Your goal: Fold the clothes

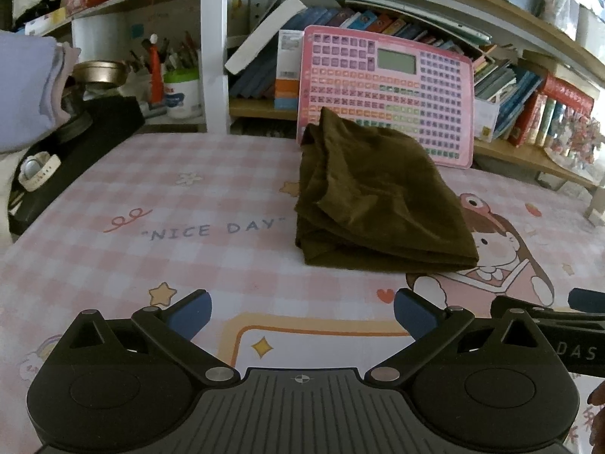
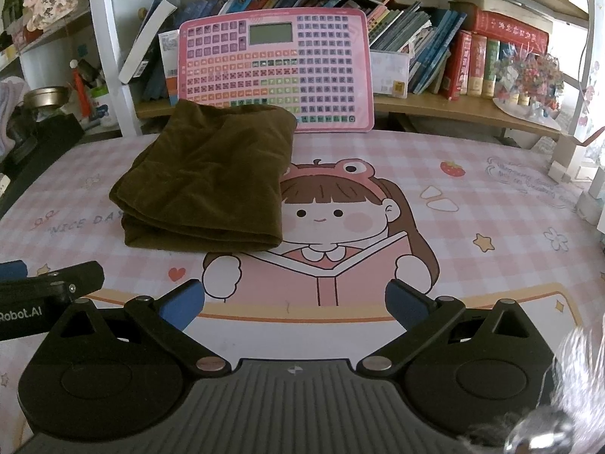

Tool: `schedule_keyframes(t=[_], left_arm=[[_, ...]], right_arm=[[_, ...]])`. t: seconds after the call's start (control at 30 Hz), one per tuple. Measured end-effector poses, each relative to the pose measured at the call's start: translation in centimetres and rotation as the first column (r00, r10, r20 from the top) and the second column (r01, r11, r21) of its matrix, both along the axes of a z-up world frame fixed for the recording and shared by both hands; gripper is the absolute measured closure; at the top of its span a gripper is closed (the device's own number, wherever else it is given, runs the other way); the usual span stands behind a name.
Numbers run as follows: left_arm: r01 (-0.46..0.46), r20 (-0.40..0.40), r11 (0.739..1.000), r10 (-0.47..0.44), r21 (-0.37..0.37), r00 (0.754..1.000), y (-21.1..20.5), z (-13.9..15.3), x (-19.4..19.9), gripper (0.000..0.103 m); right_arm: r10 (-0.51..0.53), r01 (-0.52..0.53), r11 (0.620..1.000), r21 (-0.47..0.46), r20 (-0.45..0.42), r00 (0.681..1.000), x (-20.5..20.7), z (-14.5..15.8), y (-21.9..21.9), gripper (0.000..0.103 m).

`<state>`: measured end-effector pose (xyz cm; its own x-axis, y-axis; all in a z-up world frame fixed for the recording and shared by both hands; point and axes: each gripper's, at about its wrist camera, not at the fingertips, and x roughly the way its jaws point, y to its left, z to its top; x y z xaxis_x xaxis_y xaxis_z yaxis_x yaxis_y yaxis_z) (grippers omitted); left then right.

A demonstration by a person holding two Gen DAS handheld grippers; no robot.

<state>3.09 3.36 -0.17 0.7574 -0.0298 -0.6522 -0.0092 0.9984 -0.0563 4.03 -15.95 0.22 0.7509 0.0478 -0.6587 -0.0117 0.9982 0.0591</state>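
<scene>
Left gripper [image 1: 302, 312] and right gripper [image 2: 295, 302] both low over the counter [image 2: 472, 196], jaws wide, nothing held. One olive-brown garment [image 2: 211, 178] lies folded into a thick, slightly rumpled rectangle on the pink checked mat toward the back, well ahead of both grippers, its far end against one pink keyboard toy [image 2: 298, 64].

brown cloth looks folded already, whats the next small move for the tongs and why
Probably keep both tongs back, or at most nudge the bundle square. The brown cloth lies in stacked layers on the pink mat; the left tongs and right tongs are open, empty and short of it.
</scene>
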Motion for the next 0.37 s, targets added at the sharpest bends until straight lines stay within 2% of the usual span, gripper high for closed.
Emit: schedule_keyframes(t=[0.37], left_arm=[[0.009,-0.008,1.0,-0.009,-0.01,1.0,-0.09,-0.16,0.06,0.0]], right_arm=[[0.004,-0.004,1.0,0.002,-0.01,1.0,0.26,-0.28,-0.11,0.0]])
